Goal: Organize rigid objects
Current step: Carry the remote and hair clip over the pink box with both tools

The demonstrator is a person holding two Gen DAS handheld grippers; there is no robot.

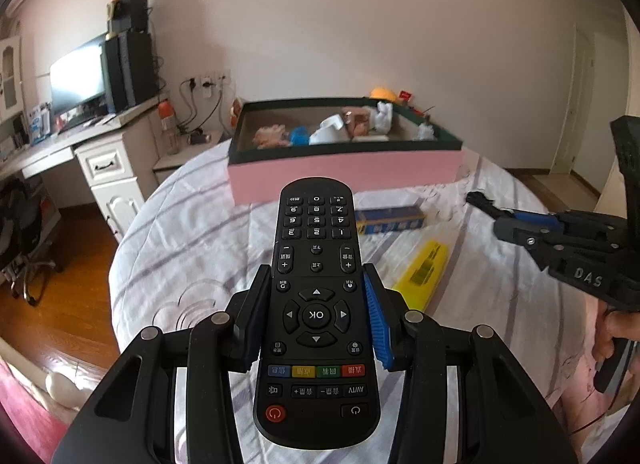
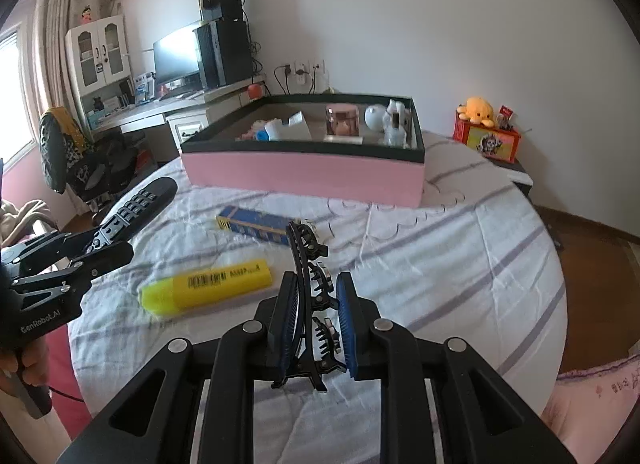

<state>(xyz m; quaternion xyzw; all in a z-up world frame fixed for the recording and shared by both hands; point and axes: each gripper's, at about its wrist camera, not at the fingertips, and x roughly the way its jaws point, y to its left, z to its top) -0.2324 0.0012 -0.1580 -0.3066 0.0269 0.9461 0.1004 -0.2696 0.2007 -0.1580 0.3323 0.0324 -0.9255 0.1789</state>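
My left gripper (image 1: pixel 316 312) is shut on a black remote control (image 1: pixel 316 264), held lengthwise above the bed with its number keys pointing away. The same remote (image 2: pixel 136 200) shows at the left of the right wrist view. My right gripper (image 2: pixel 316 316) is shut on a black hair claw clip (image 2: pixel 308 260), whose toothed end sticks out past the pads. On the striped bedspread lie a yellow highlighter (image 2: pixel 208 288) and a blue box (image 2: pixel 256 224). Beyond them stands a pink box with a dark rim (image 2: pixel 304 174) holding several small items.
The bed's rounded edge drops to a wooden floor (image 1: pixel 60 304) on the left and far right. A white desk (image 1: pixel 104 160) with a monitor stands at the back left. A red box with a yellow plush toy (image 2: pixel 486 132) sits beside the bed.
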